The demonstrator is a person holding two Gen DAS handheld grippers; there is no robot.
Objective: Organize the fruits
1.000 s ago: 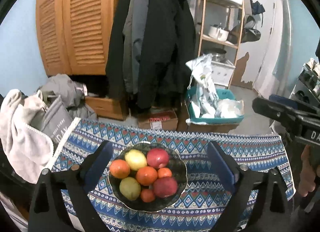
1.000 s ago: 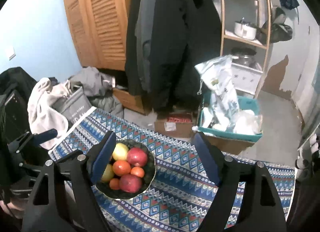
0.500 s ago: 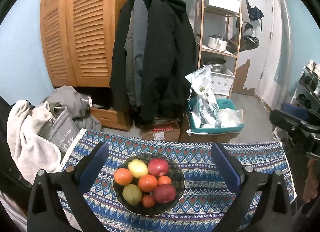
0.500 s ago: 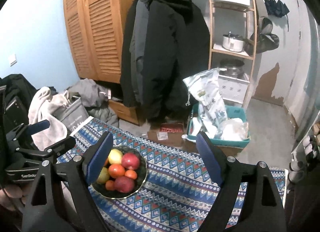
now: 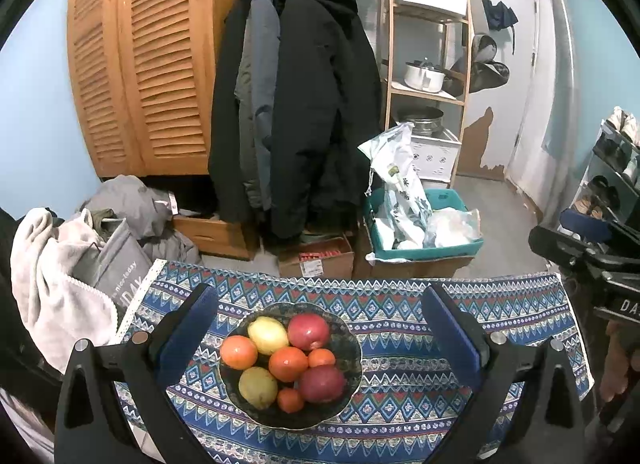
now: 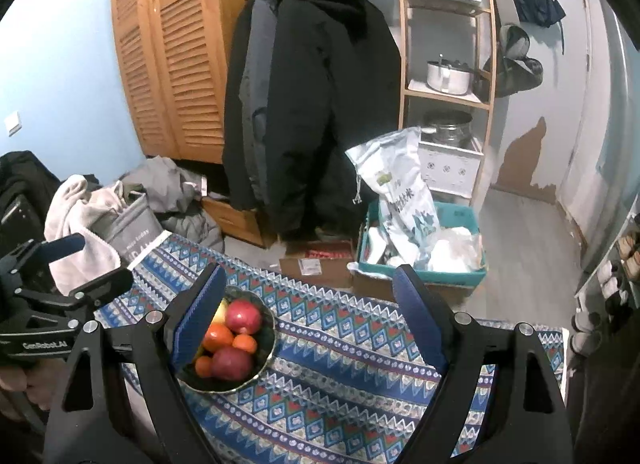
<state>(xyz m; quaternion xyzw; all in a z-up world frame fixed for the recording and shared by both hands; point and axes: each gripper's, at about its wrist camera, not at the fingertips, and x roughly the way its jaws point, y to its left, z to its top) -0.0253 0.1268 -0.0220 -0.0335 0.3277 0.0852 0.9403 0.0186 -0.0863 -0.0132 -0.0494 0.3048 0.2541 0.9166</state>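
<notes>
A dark bowl (image 5: 348,328) on the blue patterned tablecloth (image 5: 500,316) holds several fruits: two red apples (image 5: 309,331), two yellow lemons (image 5: 267,334) and several oranges (image 5: 288,363). My left gripper (image 5: 320,324) is open and empty, raised above the bowl, which shows between its fingers. My right gripper (image 6: 308,304) is open and empty, above the cloth to the right of the bowl (image 6: 267,348); its left finger hides part of the fruit. Each gripper shows at the edge of the other's view.
Beyond the table's far edge stand a cardboard box (image 5: 316,260), a teal bin (image 5: 424,252) with bags, hanging dark coats (image 5: 296,104), a wooden wardrobe (image 5: 140,64) and a shelf with pots (image 5: 424,76). Clothes (image 5: 60,264) are piled at the left.
Both grippers have risen and drawn back from the table, so the bowl looks smaller and lower in both views. Both stay open and empty. The fruits have not moved.
</notes>
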